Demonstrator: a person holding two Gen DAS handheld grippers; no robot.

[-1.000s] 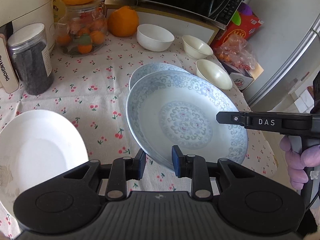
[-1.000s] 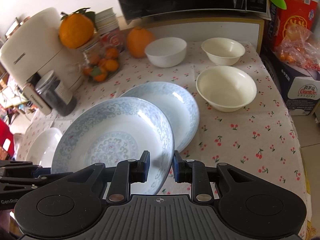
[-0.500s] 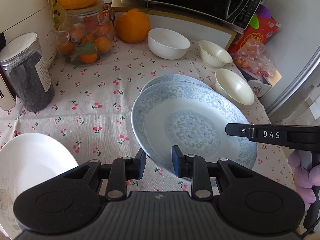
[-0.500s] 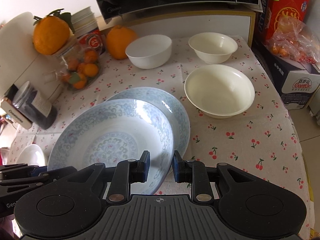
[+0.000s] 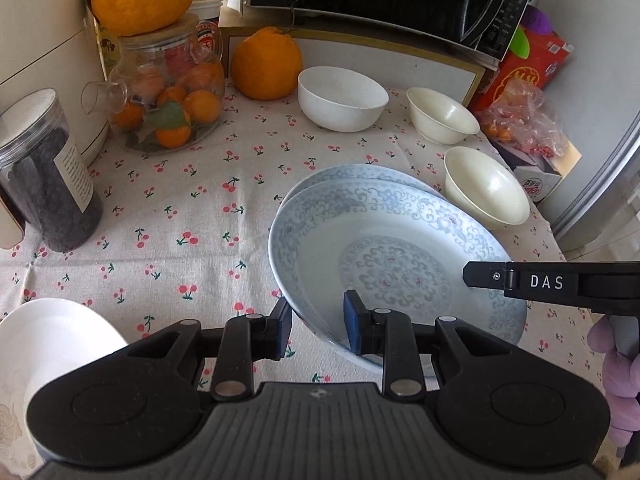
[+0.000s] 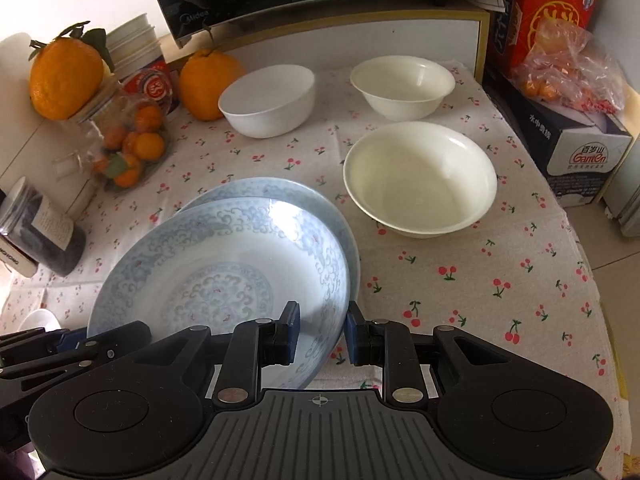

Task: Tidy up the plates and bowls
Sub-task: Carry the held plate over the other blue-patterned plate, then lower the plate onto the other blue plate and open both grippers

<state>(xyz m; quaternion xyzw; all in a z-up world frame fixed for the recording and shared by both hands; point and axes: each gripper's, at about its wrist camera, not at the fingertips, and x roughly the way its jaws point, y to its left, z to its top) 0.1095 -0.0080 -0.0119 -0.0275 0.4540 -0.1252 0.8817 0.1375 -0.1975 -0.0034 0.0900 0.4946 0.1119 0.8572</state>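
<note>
1. Plates first: both grippers share one blue-patterned plate [image 5: 396,264], lifted and tilted over a second blue-patterned plate [image 5: 360,174] that lies on the cherry-print tablecloth [image 5: 180,200]. I judge the carried one is about to be stacked onto the lower one.

2. The left gripper [image 5: 317,330] has its blue pads straddling the near-left rim, one inside the dish and one outside, narrowly parted and apparently pinching it. The right gripper [image 6: 323,333] does the same on the opposite rim. Gripping two sides probably keeps the wide, glazed plate from slipping or swinging.

3. The lower plate peeks out along the far edge only, so the two are nearly lined up; whether they touch anywhere I cannot tell.

4. Three bowls wait beyond: a white bowl [image 5: 343,98] near the back, a small cream bowl [image 5: 442,114] beside it, and a wider cream bowl [image 5: 486,190] just beside the plates. A plain white plate [image 5: 52,340] sits apart at the near-left corner.

5. The left view shows that white plate broadly, along with the dark jar [image 5: 44,176] and the person's purple glove [image 5: 618,380]. The right view barely catches the white plate's edge, but shows the wide cream bowl's hollow fully and the bare cloth to its right.
</note>
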